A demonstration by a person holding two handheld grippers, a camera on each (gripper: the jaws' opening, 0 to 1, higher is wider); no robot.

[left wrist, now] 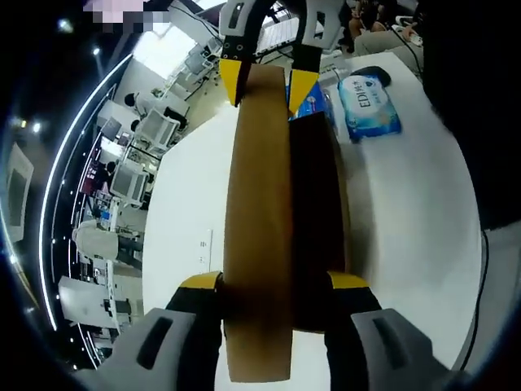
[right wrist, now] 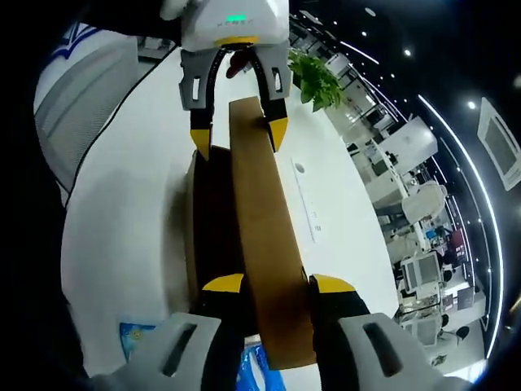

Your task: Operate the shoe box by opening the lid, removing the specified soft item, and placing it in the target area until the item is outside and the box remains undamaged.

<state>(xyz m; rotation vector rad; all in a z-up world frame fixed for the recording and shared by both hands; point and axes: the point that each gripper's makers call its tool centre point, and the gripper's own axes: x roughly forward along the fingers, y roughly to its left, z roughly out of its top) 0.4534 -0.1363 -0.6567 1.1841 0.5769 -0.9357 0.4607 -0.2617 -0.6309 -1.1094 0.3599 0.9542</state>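
Observation:
A brown cardboard shoe box (left wrist: 321, 204) lies on the white table, its inside dark. Its lid (left wrist: 259, 212) stands up on edge along the box. My left gripper (left wrist: 275, 282) straddles the near end of the lid. One jaw touches the cardboard and the other stands off it across a dark gap. My right gripper (left wrist: 267, 81) closes on the far end of the lid. In the right gripper view, the lid (right wrist: 269, 236) runs between my right gripper (right wrist: 277, 283) and my left gripper (right wrist: 238, 134). No soft item shows inside the box.
A blue packet of wipes (left wrist: 370, 106) lies on the table (left wrist: 187, 204) beyond the box, with a second blue packet (left wrist: 313, 102) next to it. A person's striped sleeve (right wrist: 81, 90) is at the table's side. A green plant (right wrist: 317, 77) stands at the far end.

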